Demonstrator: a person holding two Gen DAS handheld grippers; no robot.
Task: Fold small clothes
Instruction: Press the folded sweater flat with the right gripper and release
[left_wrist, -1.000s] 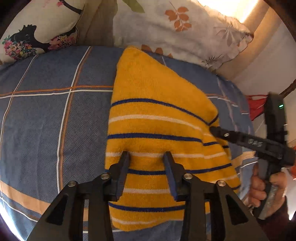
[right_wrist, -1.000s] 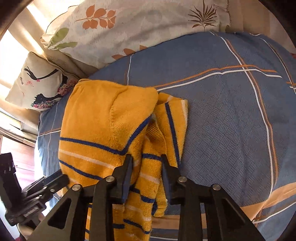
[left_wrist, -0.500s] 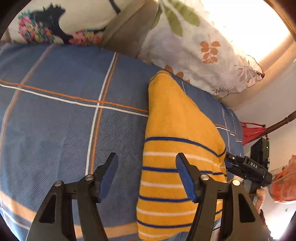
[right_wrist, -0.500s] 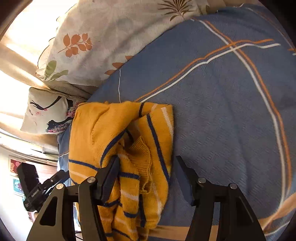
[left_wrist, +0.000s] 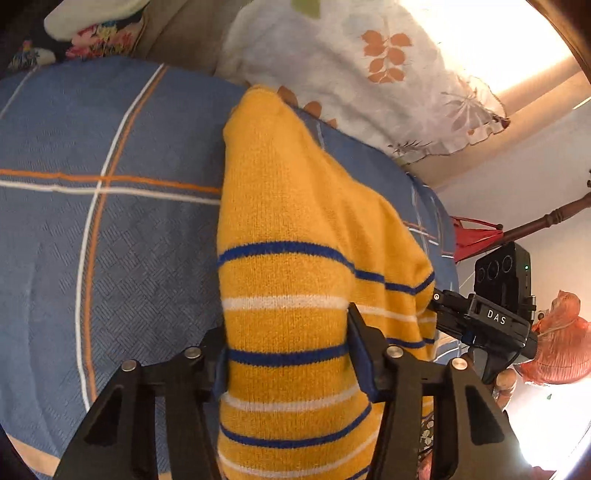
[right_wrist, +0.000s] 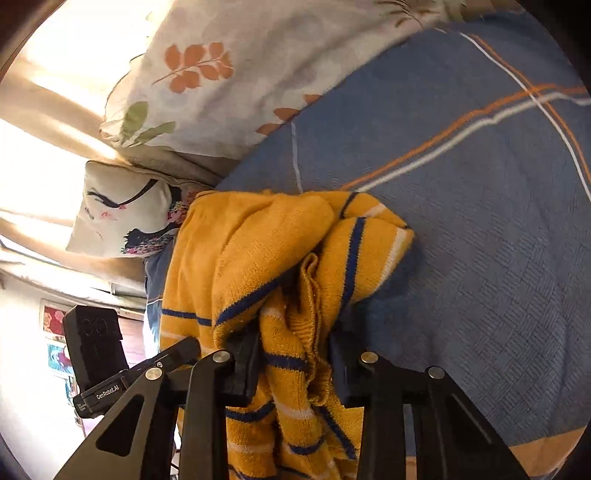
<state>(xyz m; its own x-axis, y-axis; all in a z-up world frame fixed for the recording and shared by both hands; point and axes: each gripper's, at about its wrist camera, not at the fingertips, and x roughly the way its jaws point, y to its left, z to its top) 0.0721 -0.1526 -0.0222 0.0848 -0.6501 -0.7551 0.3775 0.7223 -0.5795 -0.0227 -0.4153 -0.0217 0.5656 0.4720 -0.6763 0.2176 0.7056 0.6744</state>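
Both grippers have slid onto the near hem: left gripper (left_wrist: 288, 363) and right gripper (right_wrist: 293, 363) closing around the yellow sweater (left_wrist: 295, 229), its length running away toward the pillows (left_wrist: 354, 74).

My left tool (left_wrist: 288, 354) points down at a slope, and its jaws are closing with yellow striped knit between the pads. My right tool (right_wrist: 293, 363) slopes down the same way, jaws also closing around bunched knit. My fingers (left_wrist: 504, 384) show behind the right tool's body.
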